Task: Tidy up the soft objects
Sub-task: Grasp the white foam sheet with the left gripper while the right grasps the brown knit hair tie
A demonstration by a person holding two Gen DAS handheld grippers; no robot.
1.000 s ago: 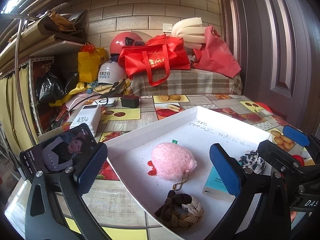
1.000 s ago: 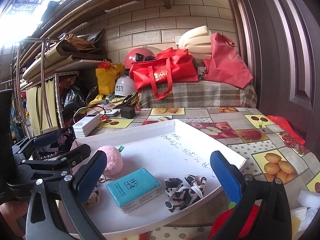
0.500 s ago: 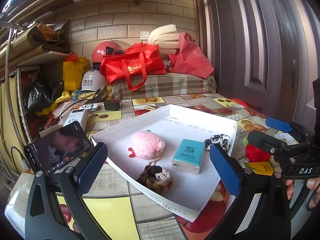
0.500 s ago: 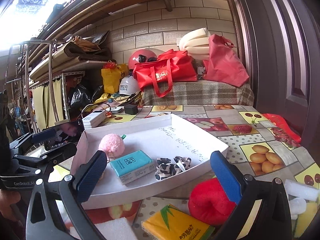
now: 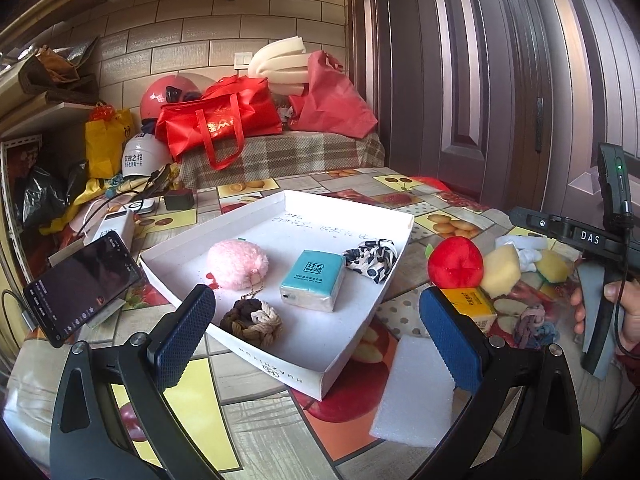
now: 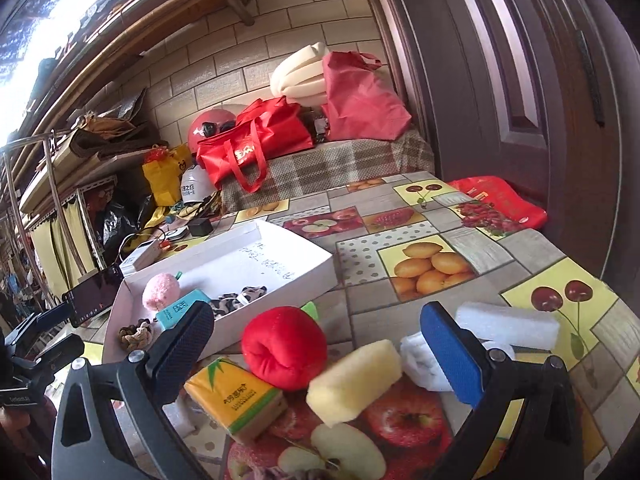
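A white tray [image 5: 394,276] on the fruit-print table holds a pink pom-pom [image 5: 237,265], a teal tissue pack [image 5: 312,279], a black-and-white scrunchie [image 5: 372,255] and a brown braided scrunchie [image 5: 252,321]. Right of the tray lie a red plush apple [image 6: 285,347], a yellow tissue pack [image 6: 236,397], a yellow sponge [image 6: 354,380] and a white foam slab [image 5: 414,394]. My left gripper [image 5: 316,338] is open, held back from the tray's near edge. My right gripper [image 6: 320,354] is open above the apple and sponge, holding nothing.
A phone [image 5: 82,283] on a stand sits left of the tray, with a power bank [image 5: 114,229] and cables behind. White foam blocks [image 6: 506,326] and a knotted scrunchie [image 5: 536,325] lie at the right. Red bags [image 5: 218,122] and helmets crowd the far end. A door stands right.
Both grippers have drawn back from the tray. The loose items right of the tray have come into view. The right gripper has swung over the red apple and the sponge.
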